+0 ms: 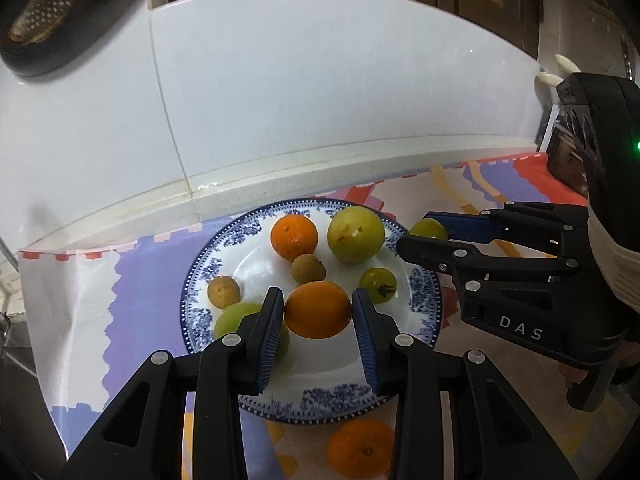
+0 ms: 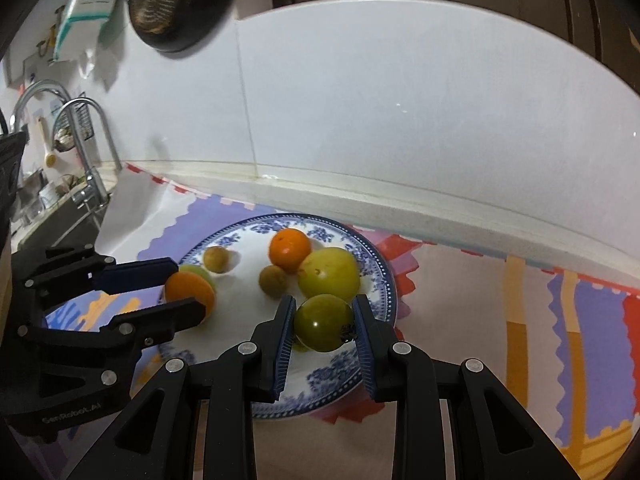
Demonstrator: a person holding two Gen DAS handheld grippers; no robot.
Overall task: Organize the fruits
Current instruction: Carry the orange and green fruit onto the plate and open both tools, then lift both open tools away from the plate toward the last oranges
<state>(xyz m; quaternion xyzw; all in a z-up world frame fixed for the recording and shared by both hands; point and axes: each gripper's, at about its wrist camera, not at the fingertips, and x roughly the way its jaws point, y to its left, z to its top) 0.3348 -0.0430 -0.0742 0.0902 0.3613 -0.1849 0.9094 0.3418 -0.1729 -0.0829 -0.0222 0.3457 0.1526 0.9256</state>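
A blue-and-white plate (image 1: pixel 424 300) (image 2: pixel 380 276) on the patterned cloth holds an orange (image 1: pixel 294 238) (image 2: pixel 289 249), a big yellow-green fruit (image 1: pixel 356 234) (image 2: pixel 329 274), two small brown fruits (image 1: pixel 308 268) (image 1: pixel 223 291), a stemmed green fruit (image 1: pixel 378 285) and a green fruit (image 1: pixel 232 316) partly hidden by my left finger. My left gripper (image 1: pixel 317 295) (image 2: pixel 190 286) is shut on a second orange (image 1: pixel 318 312) (image 2: pixel 188 290) over the plate's near side. My right gripper (image 2: pixel 324 304) (image 1: pixel 418 230) is shut on a small green fruit (image 2: pixel 324 322) (image 1: pixel 429 228) at the plate's right rim.
What looks like another orange (image 1: pixel 360 450) lies on the cloth (image 2: pixel 592 340) just below the plate's near rim. A white tiled wall and ledge (image 1: pixel 320 168) run behind the plate. A faucet (image 2: pixel 86 148) and sink stand to the left. A dark round object (image 1: pixel 52 12) hangs high on the wall.
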